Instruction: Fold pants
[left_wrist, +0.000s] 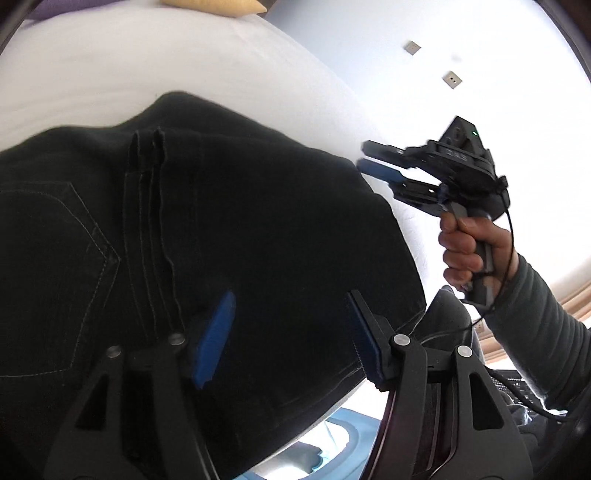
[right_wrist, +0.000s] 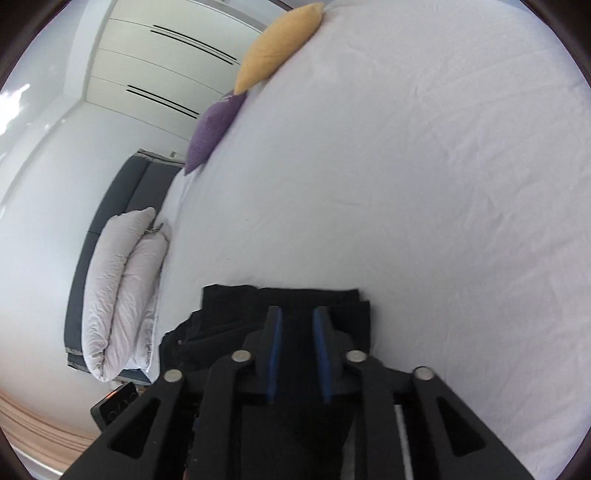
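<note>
Left wrist view: my left gripper (left_wrist: 291, 332) gapes over the pants (left_wrist: 221, 221); right gripper (left_wrist: 364, 157), mid-right, seems nearly closed, empty.

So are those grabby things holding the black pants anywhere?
No. The left hand-held gripper is open above the folded black denim pants; the right hand-held gripper is open too, gripping nothing.

A wide white-sheeted bed (right_wrist: 424, 166) carries yellow (right_wrist: 277, 44) and purple cushions (right_wrist: 214, 129) along its edge, near white wardrobe doors (right_wrist: 147, 66).
</note>
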